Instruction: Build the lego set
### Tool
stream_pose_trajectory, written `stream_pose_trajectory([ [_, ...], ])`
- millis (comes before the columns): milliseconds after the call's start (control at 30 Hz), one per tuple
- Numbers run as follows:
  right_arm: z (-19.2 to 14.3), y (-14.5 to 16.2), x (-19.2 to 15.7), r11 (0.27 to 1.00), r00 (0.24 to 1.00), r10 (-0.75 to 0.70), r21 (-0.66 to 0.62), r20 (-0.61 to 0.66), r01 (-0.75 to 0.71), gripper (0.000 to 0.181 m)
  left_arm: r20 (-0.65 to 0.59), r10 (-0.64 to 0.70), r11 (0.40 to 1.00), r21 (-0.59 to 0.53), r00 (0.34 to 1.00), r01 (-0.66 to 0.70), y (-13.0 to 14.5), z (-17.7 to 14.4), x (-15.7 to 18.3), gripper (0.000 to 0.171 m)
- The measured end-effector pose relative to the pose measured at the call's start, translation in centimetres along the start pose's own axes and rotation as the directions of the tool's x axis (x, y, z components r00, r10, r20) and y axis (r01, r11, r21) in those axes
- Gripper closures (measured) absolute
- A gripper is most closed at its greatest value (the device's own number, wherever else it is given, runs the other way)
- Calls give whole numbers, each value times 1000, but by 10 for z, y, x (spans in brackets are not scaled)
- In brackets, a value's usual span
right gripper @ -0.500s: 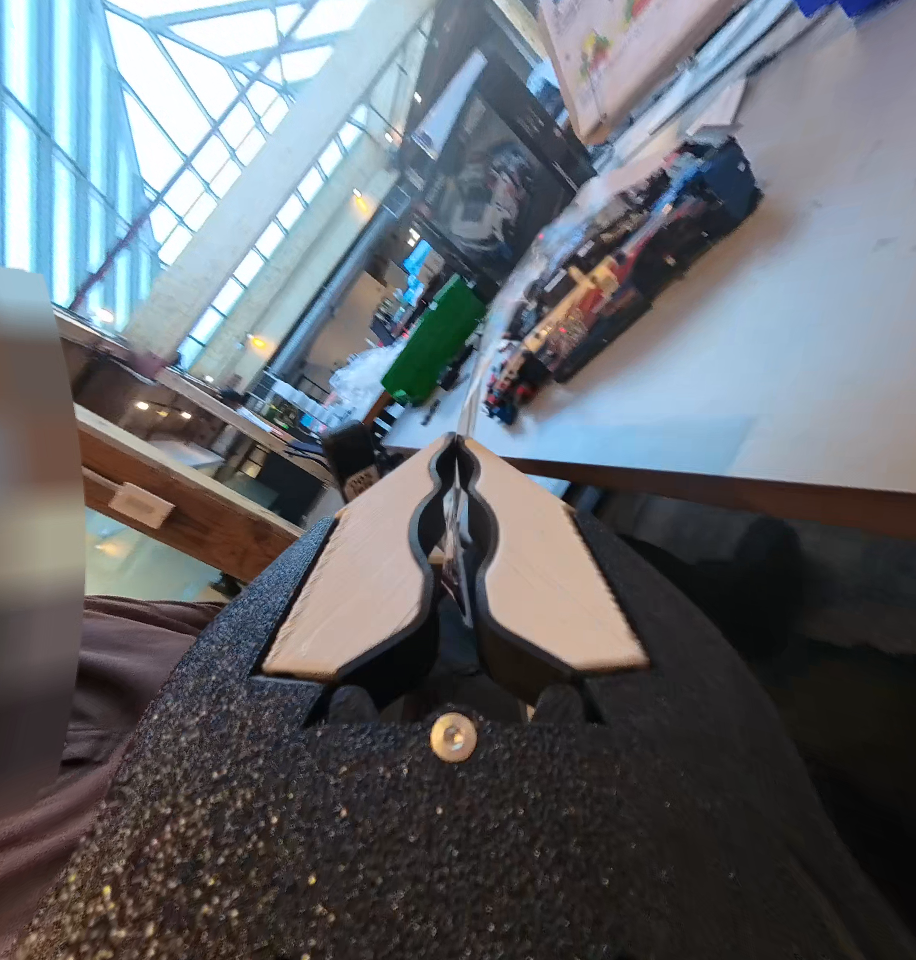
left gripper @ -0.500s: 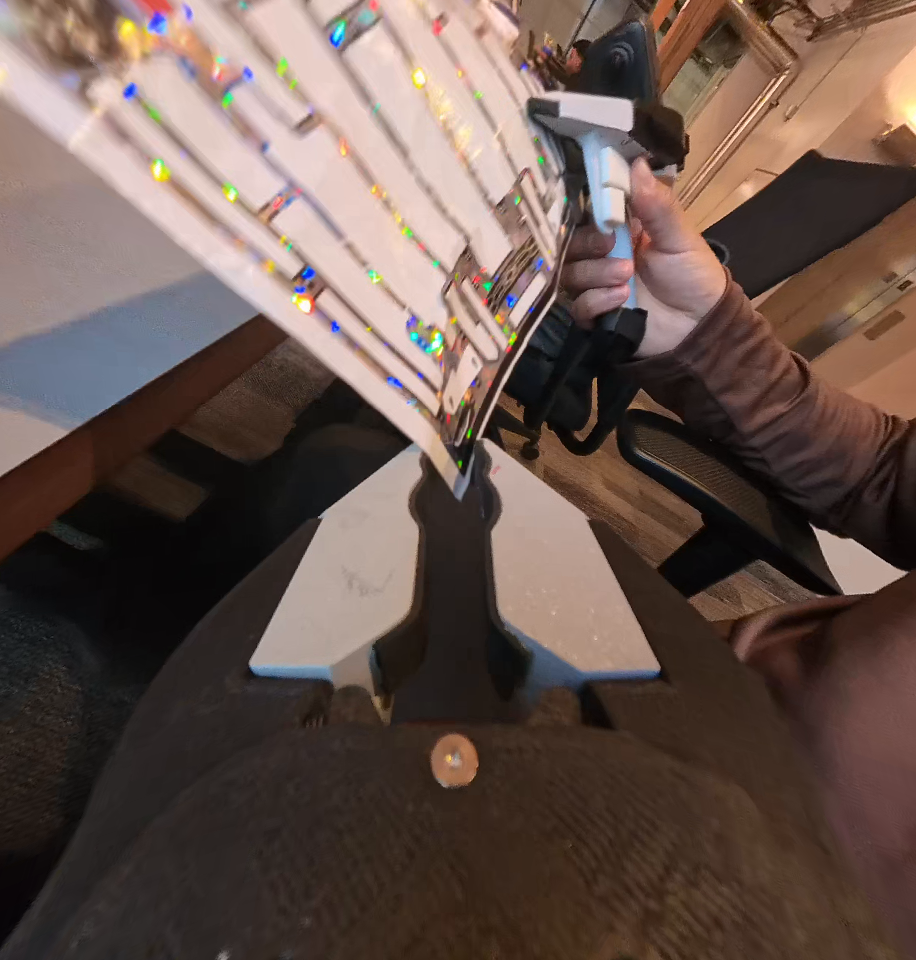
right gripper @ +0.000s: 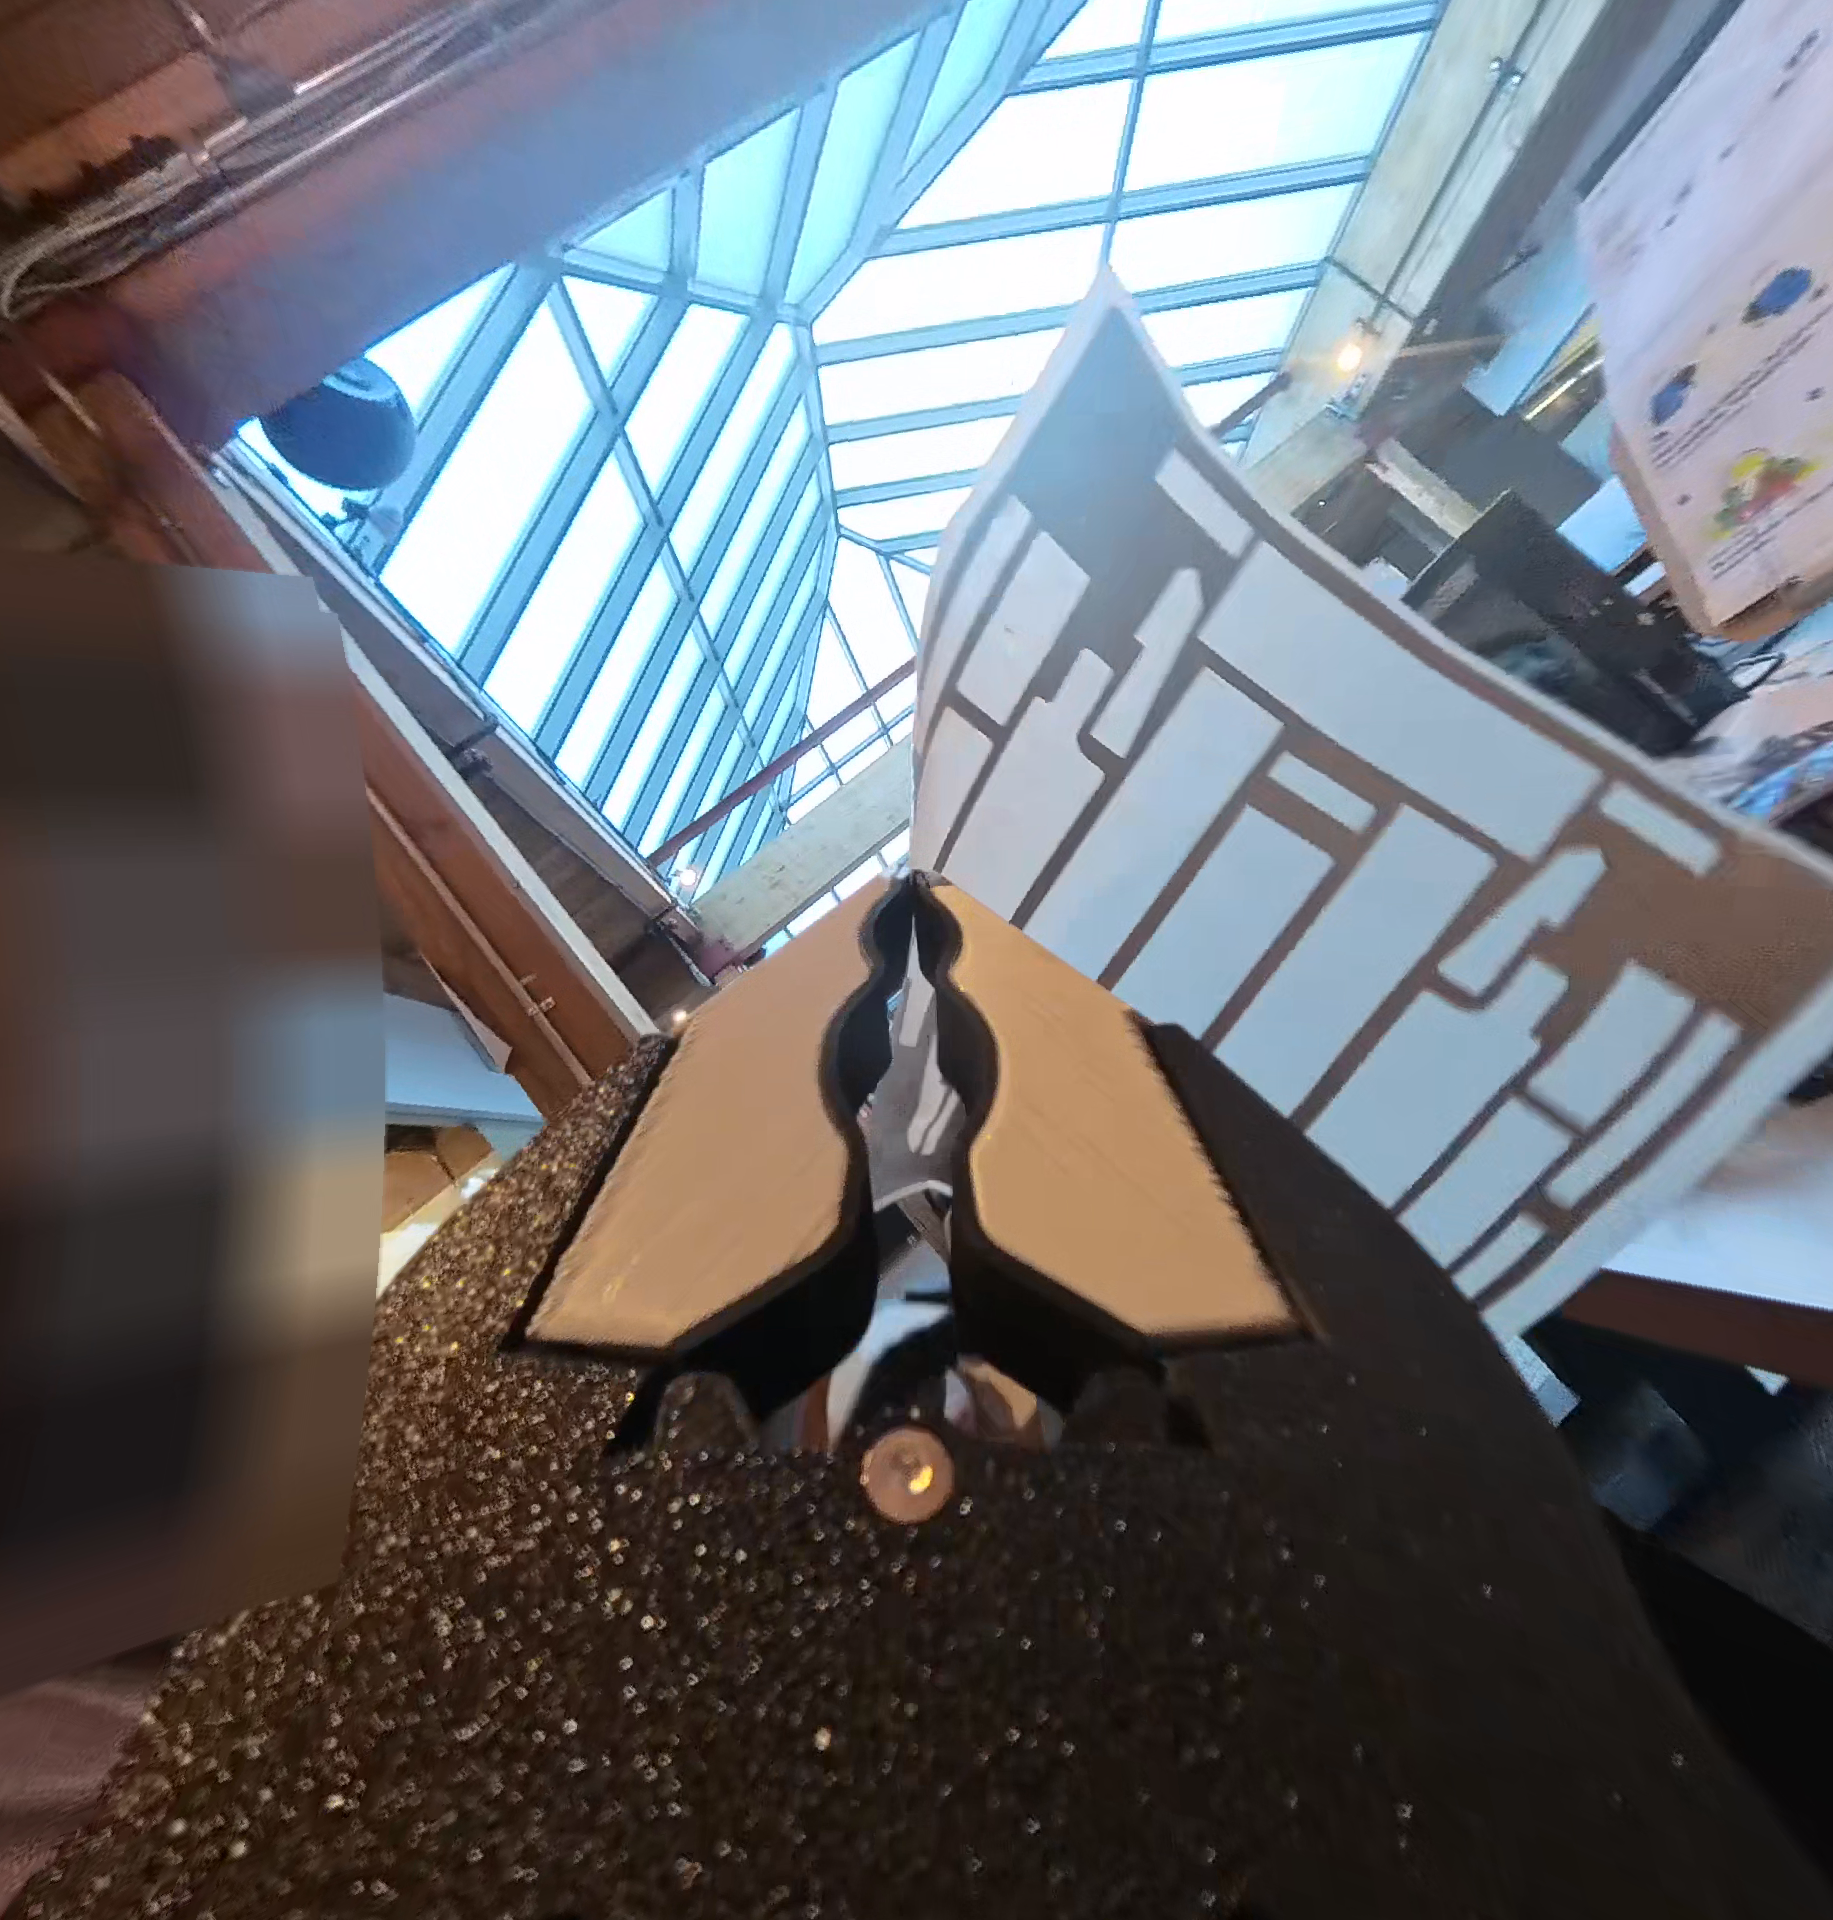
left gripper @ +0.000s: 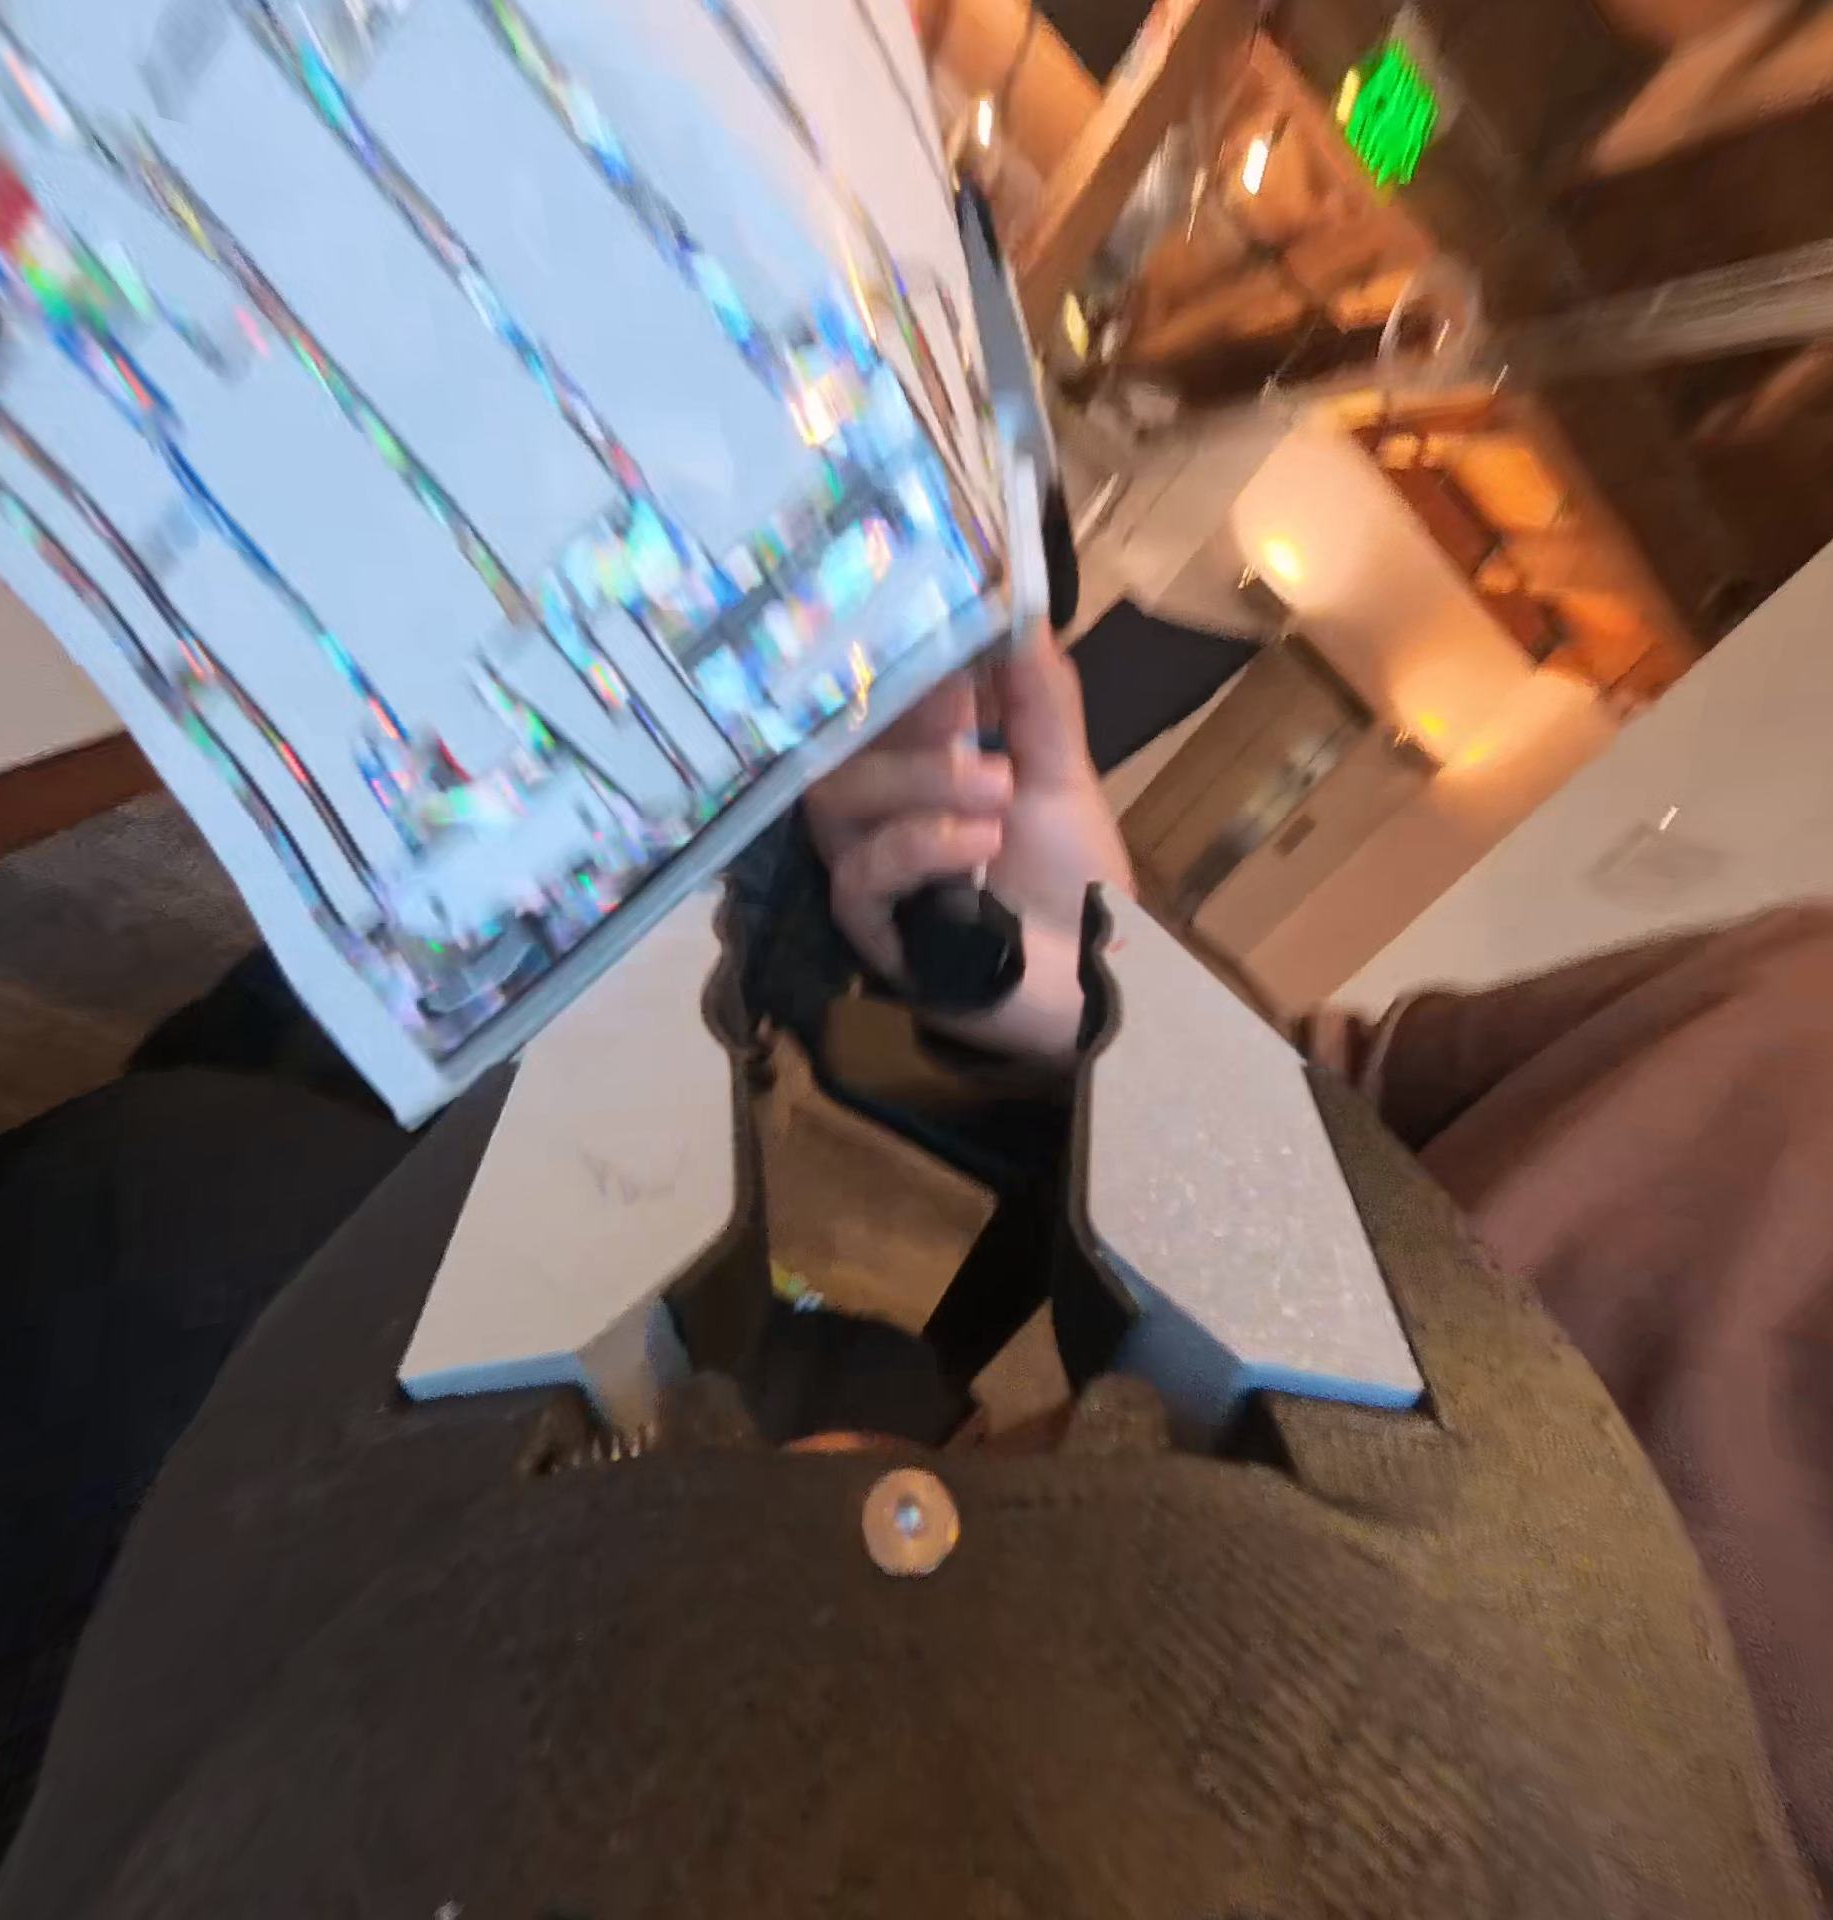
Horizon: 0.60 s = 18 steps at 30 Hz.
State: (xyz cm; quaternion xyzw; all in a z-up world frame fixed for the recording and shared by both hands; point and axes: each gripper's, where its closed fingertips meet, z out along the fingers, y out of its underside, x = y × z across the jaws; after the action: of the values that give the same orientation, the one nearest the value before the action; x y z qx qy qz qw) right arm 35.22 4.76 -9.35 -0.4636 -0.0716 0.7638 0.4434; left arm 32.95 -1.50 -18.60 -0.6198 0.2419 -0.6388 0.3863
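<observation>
Sticker sheet (right gripper: 1338, 883): thin, glossy, holographic front, white die-cut rectangles; bowed, held in air above table (right gripper: 1722, 1278) edge. Right hand-held gripper (right gripper: 913, 894) pinched closed on sheet edge; sheet fans up and right from tips. Left hand-held gripper (left gripper: 907, 920) open, empty, sheet corner over left finger.

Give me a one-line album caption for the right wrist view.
Under a glass skylight, the right gripper, jaws shut, pinches a sticker sheet by its edge.
</observation>
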Motion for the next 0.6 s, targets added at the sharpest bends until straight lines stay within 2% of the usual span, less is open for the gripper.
stream_pose_trajectory([
  [100,6,22,-6,999,1000,-23,-22,8,24,181,-46,-107,977,181,993,114,-37,-18,4,119],
  [167,9,38,-4,998,999,-47,-51,-16,46,181,-93,-140,956,248,986,159,-51,-32,9,129],
  [233,11,51,-2,995,998,-61,-79,-30,59,181,-98,-120,952,270,988,142,-56,-43,13,146],
  [300,12,58,-2,995,998,-48,-89,-29,45,181,-55,-55,957,282,997,69,-58,-53,15,171],
  [333,12,62,-1,994,998,-48,-97,-36,44,181,-11,-33,959,281,999,34,-58,-56,12,171],
  [433,10,70,6,990,996,-58,-132,-73,48,181,91,61,977,198,994,-78,-54,-62,8,171],
  [500,4,78,19,971,983,-113,-224,-142,80,181,168,140,983,97,976,-158,-50,-67,2,171],
  [600,-12,59,39,891,888,-382,-359,-255,280,170,230,199,980,-63,953,-190,-45,-76,-6,171],
])
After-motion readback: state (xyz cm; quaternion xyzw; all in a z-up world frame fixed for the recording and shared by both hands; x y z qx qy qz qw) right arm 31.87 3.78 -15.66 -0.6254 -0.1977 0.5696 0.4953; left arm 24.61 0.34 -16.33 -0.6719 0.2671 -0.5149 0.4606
